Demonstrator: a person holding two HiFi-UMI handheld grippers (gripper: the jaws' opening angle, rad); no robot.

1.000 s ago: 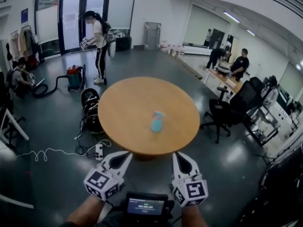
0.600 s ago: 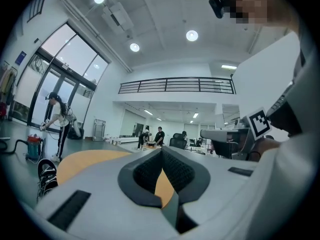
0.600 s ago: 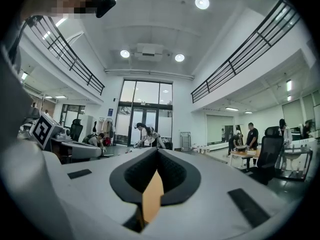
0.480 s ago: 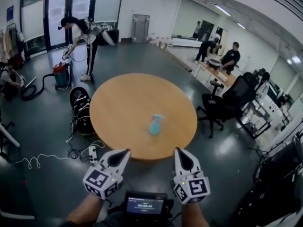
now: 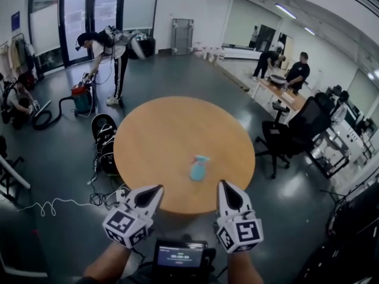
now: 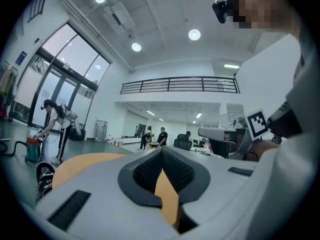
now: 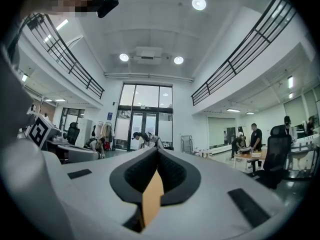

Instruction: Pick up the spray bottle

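Round wooden worktop [image 5: 154,129] mid-room on dark glossy floor [image 5: 53,158]. On it, right of centre and toward the near rim, pale blue spray bottle [image 5: 198,168], seemingly upright, nozzle end on top. Sits lower in the head view than a second ago, nearer the left claw [image 5: 155,190] and right claw [image 5: 224,186]; worktop larger in view too. Claw tips now overlapping the near rim, where earlier they stopped just short of it. Person [image 5: 109,43] at far left, upright before, now bent over toward the red vacuum [image 5: 82,97].

Bottle ahead of and between the two claws, closer to the right one, well apart from both, touching neither. Both claws clenched on nothing: pads meeting at the tip in each gripper view, only worktop colour showing through the slit behind them. Both level, side by side, pointing across the worktop.

Bare wood all round the bottle; closest rim the near one, facing the claws. Left of the worktop, black bags [image 5: 106,144] close against the rim, plus cable [image 5: 53,206] and a power strip [image 5: 121,194] on the floor. Right of it, black office chair [image 5: 283,142], near the rim but apart. Open floor beyond the far rim up to the glass doors [image 5: 77,16]. Small screen [image 5: 180,257] low between the wrists.
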